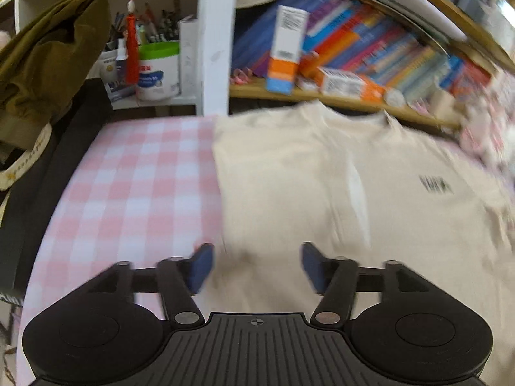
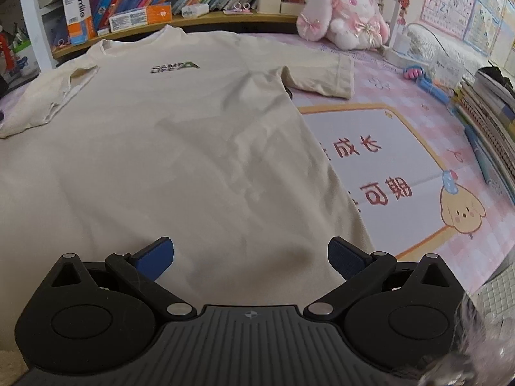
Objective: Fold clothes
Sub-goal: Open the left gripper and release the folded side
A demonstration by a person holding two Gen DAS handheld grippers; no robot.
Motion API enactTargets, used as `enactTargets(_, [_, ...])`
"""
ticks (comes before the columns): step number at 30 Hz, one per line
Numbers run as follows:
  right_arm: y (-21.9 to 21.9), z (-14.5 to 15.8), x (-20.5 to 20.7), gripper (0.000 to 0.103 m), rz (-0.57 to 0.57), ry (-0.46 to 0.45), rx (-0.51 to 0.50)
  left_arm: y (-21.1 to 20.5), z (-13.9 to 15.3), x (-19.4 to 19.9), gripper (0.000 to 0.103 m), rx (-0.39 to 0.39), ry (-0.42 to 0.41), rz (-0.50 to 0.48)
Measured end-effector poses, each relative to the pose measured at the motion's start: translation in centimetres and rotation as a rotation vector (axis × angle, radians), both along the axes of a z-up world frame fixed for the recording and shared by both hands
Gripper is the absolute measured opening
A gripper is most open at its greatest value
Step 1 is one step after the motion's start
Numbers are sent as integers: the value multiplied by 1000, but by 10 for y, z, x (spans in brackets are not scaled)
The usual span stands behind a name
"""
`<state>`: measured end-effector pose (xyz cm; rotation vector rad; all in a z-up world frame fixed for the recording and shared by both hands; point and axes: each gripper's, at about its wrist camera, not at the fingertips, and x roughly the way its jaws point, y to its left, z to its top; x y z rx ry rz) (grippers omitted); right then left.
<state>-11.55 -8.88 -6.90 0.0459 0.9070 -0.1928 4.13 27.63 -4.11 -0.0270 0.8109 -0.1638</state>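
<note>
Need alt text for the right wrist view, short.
A cream T-shirt lies front up on a pink desk mat, one sleeve already folded in, the other spread out. The right hand-held gripper hovers open over its hem. Behind are a book shelf and a plush rabbit.

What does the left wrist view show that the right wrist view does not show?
Only the left wrist view: an olive-green cloth garment hanging at the left and a red tassel.
Only the right wrist view: a pink and white plush rabbit, and the shirt's unfolded short sleeve.
Both: the cream cotton T-shirt lying flat, and the orange and white cardboard box.
</note>
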Motion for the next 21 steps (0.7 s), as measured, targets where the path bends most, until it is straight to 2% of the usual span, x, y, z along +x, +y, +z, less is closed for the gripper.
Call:
enactTargets(5, [1,8,-2,103,2,-24,-31,-27,-11,-39,82,53,1,-35])
enactTargets(8, [-6,12,1,103,-18,-43,-22,-43,-17,-50,82,66,27,-49])
enactTargets(13, [-23,15,11,103,-11,-67,-17,-61,-21,-59,87,88,23,-23])
enactTargets(17, [-48,18,22,103,-14,-99,-19,-77,-18,-59,87,119,29,45])
enactTargets(21, [-90,19,40,101,-36,-129,33,-100,-17,-60,87,136,65,125])
